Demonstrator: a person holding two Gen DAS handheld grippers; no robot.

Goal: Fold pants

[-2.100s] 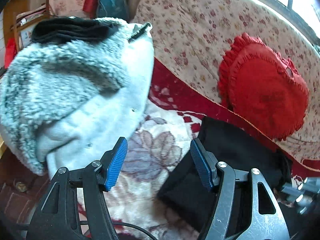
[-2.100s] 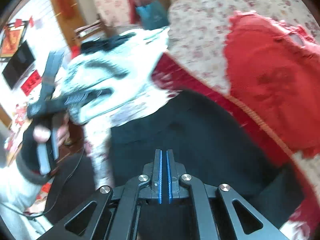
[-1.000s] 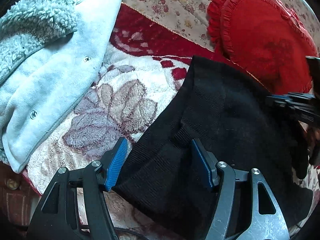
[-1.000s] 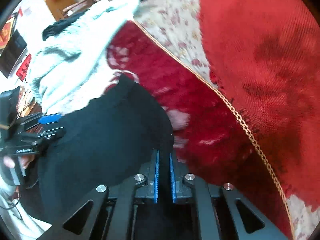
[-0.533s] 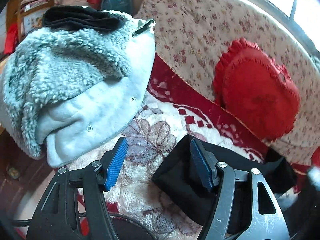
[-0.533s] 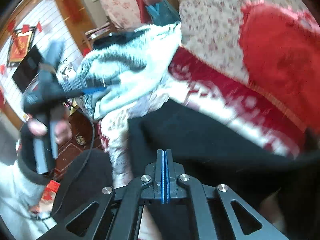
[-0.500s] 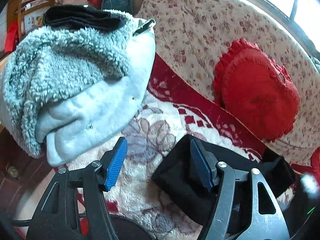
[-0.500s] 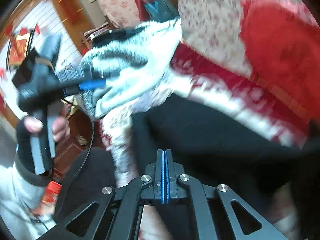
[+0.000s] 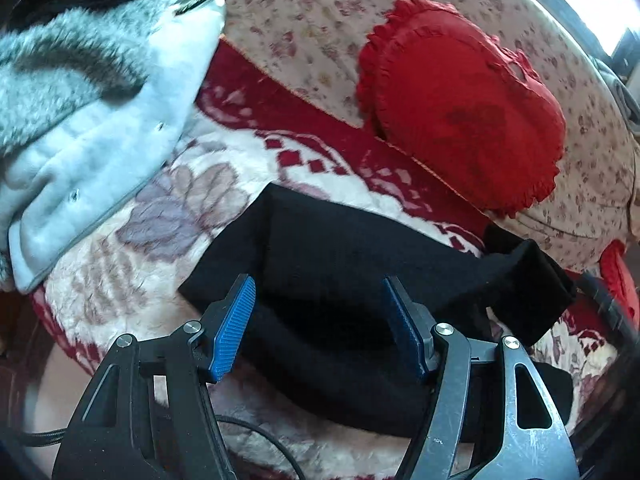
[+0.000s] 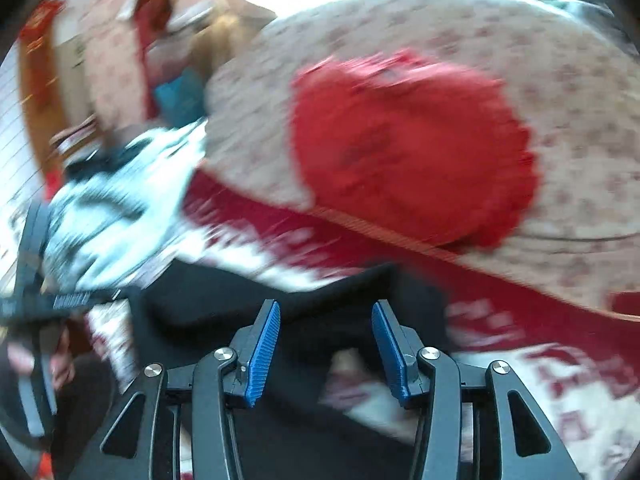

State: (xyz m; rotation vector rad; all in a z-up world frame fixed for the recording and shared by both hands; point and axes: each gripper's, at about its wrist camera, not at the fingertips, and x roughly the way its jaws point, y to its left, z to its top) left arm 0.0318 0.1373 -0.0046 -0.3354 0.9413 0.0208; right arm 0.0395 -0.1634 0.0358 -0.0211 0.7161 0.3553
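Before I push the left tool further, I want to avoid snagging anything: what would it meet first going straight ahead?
Most likely the black pants, which lie on the floral blanket straight ahead of the open left tool; depth is hard to judge.

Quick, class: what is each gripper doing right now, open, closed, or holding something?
Left gripper: open, holding nothing, above the folded black knit pants.
Right gripper: open; jaws have just been opening, nothing gripped.

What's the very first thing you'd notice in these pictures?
The big red frilly cushion jumps out first, leaning on the flowery sofa back. In front of it, black pants lie folded on a red-and-white blanket, and a fluffy grey-white jacket is heaped to the left.
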